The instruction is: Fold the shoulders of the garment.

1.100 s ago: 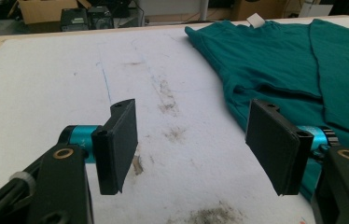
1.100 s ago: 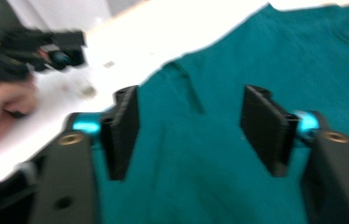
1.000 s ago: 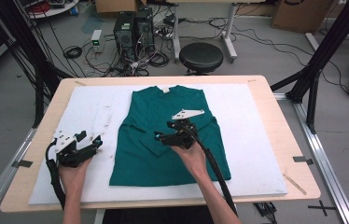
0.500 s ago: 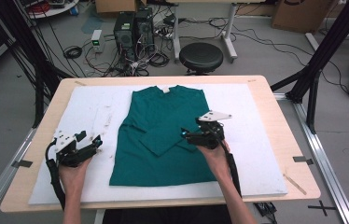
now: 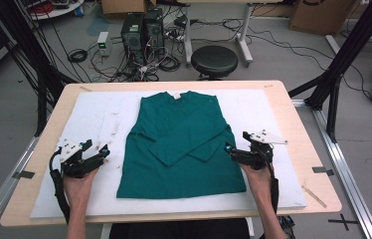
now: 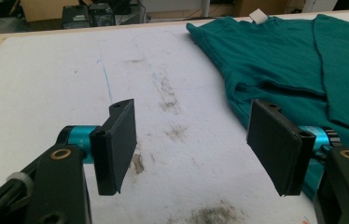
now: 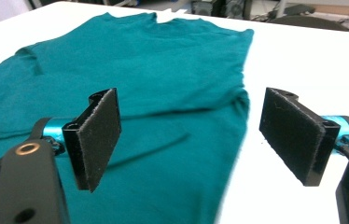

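One teal long-sleeved knit shirt (image 5: 181,142) lies flat in the middle of the white padded surface (image 5: 283,124), collar at the far edge, hem toward the person. Long axis runs away from the person. Both sleeves are folded in across the chest, overlapping near the middle.

Key relation: the shirt sits between the two hands. The right tongs (image 5: 233,152) are just beside the shirt's right side seam, tips pointing inward at it, near the lower half of the body. The left tongs (image 5: 99,154) are near the left seam but with a strip of bare padding in between. So the right hand looks the nearer one to the fabric.

Tongs state: the right tongs' jaws have just been opening; in the right gripper view (image 7: 189,140) they stand wide, nothing between the pads, with the shirt edge running below the gap. The left tongs (image 6: 191,142) are also open and empty, over stained padding, shirt off to their right.

Judgement: next move likely grabs a side edge or the hem for a fold; the right side is set up for it.

Counts: one shirt, two sleeves, two tongs, two hands, one padded surface.
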The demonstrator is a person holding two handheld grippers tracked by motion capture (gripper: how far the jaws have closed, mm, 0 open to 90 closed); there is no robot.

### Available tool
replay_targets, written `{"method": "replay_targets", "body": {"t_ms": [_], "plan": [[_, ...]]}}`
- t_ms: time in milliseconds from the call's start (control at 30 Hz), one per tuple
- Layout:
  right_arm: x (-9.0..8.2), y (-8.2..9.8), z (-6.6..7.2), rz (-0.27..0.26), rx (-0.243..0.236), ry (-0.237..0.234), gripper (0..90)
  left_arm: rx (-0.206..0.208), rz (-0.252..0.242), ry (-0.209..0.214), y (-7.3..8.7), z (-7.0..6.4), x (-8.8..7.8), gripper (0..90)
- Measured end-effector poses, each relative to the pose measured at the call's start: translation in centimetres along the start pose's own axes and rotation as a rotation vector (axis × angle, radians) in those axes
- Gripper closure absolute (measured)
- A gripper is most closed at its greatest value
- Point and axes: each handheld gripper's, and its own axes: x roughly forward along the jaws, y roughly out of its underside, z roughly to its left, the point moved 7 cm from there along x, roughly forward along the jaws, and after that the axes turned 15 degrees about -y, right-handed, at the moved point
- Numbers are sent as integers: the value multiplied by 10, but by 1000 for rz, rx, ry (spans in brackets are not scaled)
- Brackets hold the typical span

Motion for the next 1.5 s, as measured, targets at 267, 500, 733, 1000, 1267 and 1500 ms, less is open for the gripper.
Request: {"method": "replay_targets", "body": {"t_ms": [267,500,733,1000,1267,1500], "plan": [[-19,12,-23,-40,5,73,211,-8,-1,-8,0,1,0,299],[-27,24,-36,-64,26,124,212,-2,3,-13,0,0,0,292],[-30,28,-40,-76,24,130,213,5,6,-16,0,0,0,292],[-33,29,-40,-97,35,130,213,-1,8,-18,0,0,1,292],[-34,29,-40,-110,34,126,213,8,5,-21,0,0,0,292],[-33,29,-39,-97,26,128,213,11,5,-20,0,-1,0,292]]}}
